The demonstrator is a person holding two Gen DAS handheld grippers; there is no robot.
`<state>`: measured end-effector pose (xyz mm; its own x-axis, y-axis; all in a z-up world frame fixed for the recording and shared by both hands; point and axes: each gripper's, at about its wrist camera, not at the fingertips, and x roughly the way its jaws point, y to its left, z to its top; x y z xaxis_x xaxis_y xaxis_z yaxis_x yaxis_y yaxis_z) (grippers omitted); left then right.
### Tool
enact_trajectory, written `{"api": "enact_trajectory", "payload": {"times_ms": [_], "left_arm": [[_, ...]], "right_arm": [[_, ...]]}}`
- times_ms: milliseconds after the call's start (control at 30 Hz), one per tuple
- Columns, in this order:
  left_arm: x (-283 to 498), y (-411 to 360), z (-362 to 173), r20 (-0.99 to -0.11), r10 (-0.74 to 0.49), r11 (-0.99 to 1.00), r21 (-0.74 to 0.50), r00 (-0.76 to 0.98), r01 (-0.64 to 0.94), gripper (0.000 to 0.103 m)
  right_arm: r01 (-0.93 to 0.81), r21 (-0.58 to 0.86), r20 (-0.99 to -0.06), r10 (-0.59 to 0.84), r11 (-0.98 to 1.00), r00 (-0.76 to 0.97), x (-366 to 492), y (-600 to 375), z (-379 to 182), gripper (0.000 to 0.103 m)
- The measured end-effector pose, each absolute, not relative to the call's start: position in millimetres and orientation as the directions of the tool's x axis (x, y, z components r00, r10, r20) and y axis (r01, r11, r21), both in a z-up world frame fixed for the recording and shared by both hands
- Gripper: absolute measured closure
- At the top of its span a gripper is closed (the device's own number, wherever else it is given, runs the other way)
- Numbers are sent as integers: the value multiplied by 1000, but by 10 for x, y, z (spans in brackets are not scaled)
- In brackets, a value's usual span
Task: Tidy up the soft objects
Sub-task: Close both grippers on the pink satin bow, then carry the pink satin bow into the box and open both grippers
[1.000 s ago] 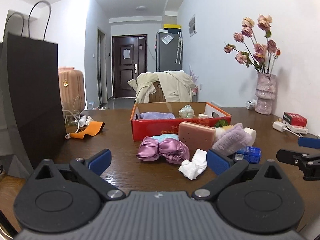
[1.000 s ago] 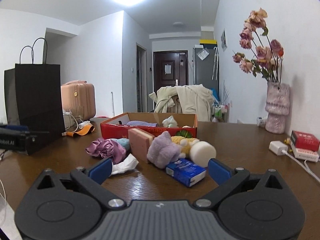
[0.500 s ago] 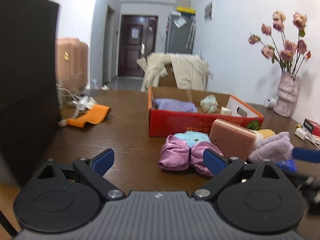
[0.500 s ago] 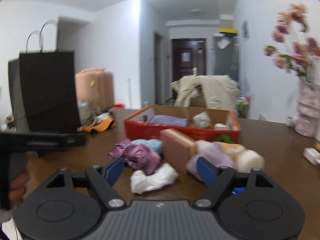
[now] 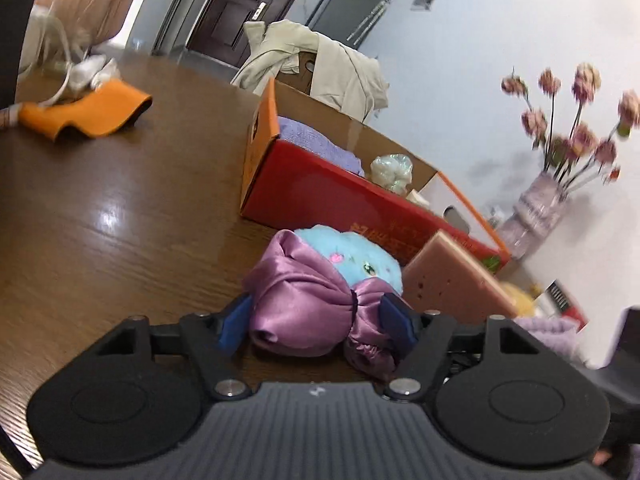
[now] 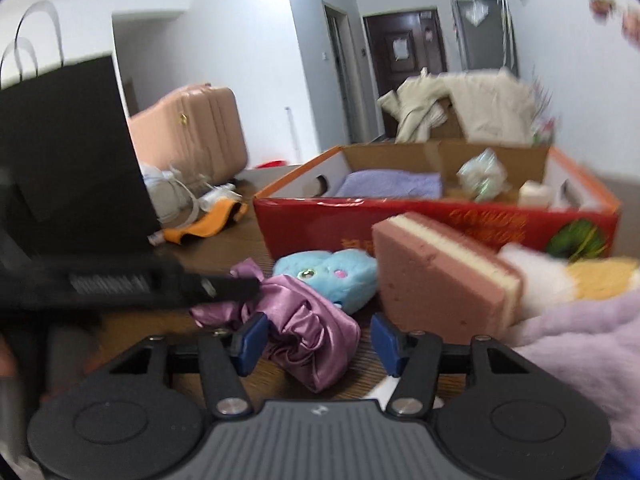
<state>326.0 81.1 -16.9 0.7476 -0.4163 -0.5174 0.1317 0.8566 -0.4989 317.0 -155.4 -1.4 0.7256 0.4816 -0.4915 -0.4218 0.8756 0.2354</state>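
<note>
Left gripper [image 5: 314, 322]: jaws narrowed around the shiny purple satin scrunchie [image 5: 308, 300], pads touching it.
Right gripper [image 6: 320, 338]: half-wide, holding nothing, over the scrunchie's edge.
Scrunchie: lay on brown wooden table [image 5: 100, 200], before red cardboard box [image 5: 340, 196].

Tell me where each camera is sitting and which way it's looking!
Left wrist: sits on the left tongs, low over the table, tilted, looking at the purple satin scrunchie between its blue fingers.
Right wrist: sits on the right tongs, looking toward the red box; its own fingers and the left tongs show.
Both see the scrunchie, blue plush, pink sponge and box.
</note>
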Motion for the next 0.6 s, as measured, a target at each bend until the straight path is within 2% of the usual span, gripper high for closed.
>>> {"api": "enact_trajectory", "payload": {"times_ms": [100, 167, 233, 300, 367, 600], "left_arm": [[3244, 856, -175, -511, -415, 853, -507, 753, 127, 45], [3244, 874, -164, -514, -427, 848, -513, 744, 132, 51], [3226, 881, -150, -511, -435, 845, -516, 741, 140, 54], [3206, 873, -114, -518, -437, 847, -511, 735, 143, 59], [3118, 883, -18, -516, -444, 841, -523, 733, 142, 77], [2358, 812, 493, -416, -446, 840, -500, 792, 211, 80]], "right_arm": [[-430, 335, -488, 545, 838, 682, 3313, -1599, -113, 46], [-436, 400, -477, 590, 806, 651, 3371, -1603, -170, 51], [-457, 434, -475, 628, 776, 616, 3402, -1581, -189, 79], [-468, 465, -468, 657, 751, 591, 3396, -1563, -169, 83], [-468, 446, -481, 646, 762, 593, 3343, -1533, -134, 85], [-499, 426, -385, 650, 755, 655, 2742, -1636, 290, 86]]}}
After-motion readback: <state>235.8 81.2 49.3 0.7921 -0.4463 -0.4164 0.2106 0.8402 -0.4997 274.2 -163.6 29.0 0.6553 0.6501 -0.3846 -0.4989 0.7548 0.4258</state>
